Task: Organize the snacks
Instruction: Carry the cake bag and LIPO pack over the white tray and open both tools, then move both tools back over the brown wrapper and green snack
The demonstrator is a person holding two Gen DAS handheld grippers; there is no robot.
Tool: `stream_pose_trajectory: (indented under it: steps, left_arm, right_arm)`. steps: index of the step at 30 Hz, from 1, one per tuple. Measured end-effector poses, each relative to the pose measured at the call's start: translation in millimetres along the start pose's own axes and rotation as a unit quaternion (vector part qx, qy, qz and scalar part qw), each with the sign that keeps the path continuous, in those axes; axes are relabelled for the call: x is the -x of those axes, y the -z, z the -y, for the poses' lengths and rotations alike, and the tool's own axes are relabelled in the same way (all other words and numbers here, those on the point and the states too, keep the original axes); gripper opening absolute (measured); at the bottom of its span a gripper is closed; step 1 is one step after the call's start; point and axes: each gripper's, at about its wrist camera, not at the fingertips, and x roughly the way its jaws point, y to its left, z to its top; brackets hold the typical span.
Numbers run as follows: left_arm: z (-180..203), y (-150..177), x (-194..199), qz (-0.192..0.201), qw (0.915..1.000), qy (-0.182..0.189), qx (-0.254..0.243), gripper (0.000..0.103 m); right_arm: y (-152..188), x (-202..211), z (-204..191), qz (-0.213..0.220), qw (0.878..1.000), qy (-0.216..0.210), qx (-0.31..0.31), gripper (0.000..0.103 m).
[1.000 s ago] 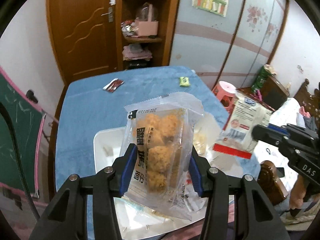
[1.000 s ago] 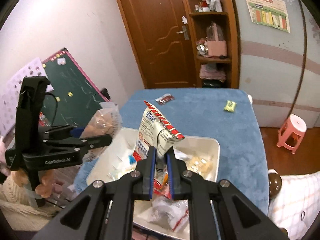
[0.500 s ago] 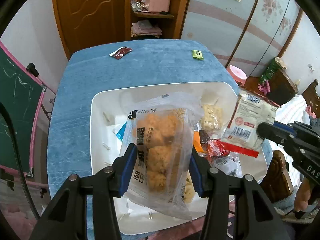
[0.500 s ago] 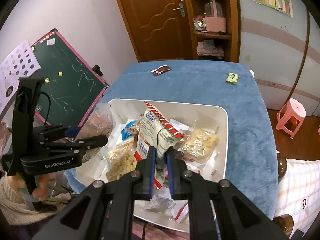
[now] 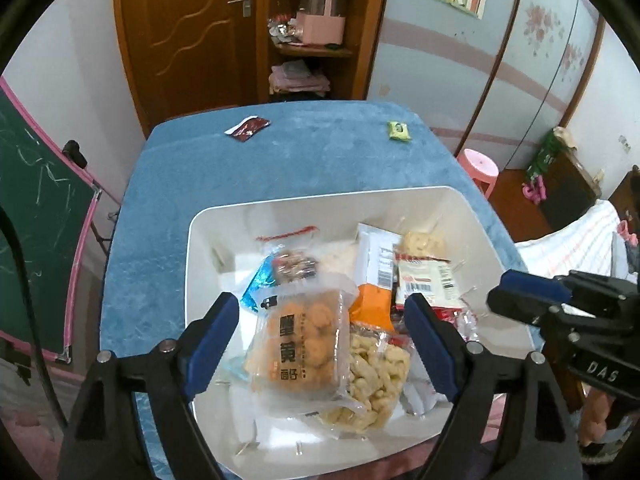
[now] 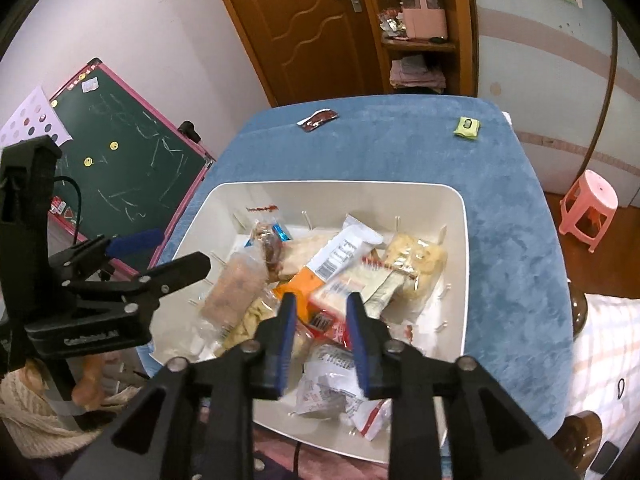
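A white bin (image 5: pixel 195 248) (image 6: pixel 464 240) on the blue table holds several snack packets. In the left wrist view my left gripper (image 5: pixel 320 314) has its jaws opening wide. A clear bag of orange puffs (image 5: pixel 304 344) lies in the bin between its fingers, free of both pads. In the right wrist view my right gripper (image 6: pixel 322 314) is also opening, just above the pile. A white and red packet (image 6: pixel 340 290), blurred, sits beyond its blue pads, which do not press on it. The left gripper (image 6: pixel 164 252) shows over the bin's left rim.
A red sachet (image 5: pixel 247 129) (image 6: pixel 317 119) and a green sachet (image 5: pixel 399 130) (image 6: pixel 466 126) lie on the far part of the blue table (image 5: pixel 304 160). A chalkboard (image 6: pixel 120 168) stands to the left, a pink stool (image 6: pixel 588 204) to the right.
Both grippers came down over the bin and opened. The bag of orange puffs left the left jaws and now lies in the bin. The white and red packet dropped from the right jaws.
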Motion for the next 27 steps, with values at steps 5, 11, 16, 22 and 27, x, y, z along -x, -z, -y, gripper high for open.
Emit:
stream_pose_trajectory:
  steps: [5,11,16,22,27]
  left_arm:
    - [-0.9,-0.5,-4.7,-0.01,1.0,0.0,0.003,0.084]
    - [-0.1,-1.0,-5.1,-0.011,0.9999,-0.001,0.003,0.084]
    - [-0.1,-0.6,-6.1,-0.01,0.9999,-0.001,0.001,0.084]
    - [0.6,-6.0,-5.6,-0.005,0.9999,-0.01,-0.012,0.084]
    - [-0.5,-24.9,4.2,0.016,0.9994,-0.02,-0.025,0.084]
  right_arm:
    - [1.2,-1.6,-2.3,-0.003,1.0,-0.003,0.002,0.028]
    - [1.3,-4.1,-3.6,-0.008,1.0,-0.005,0.004,0.028]
    - [0.2,-5.6,-4.0,-0.008,1.0,-0.005,0.005,0.028]
    - [-2.7,-4.8,-4.2,-0.006,1.0,-0.002,0.006,0.028]
    - [-18.4,0.4,2.7,0.004,1.0,0.002,0.007,0.028]
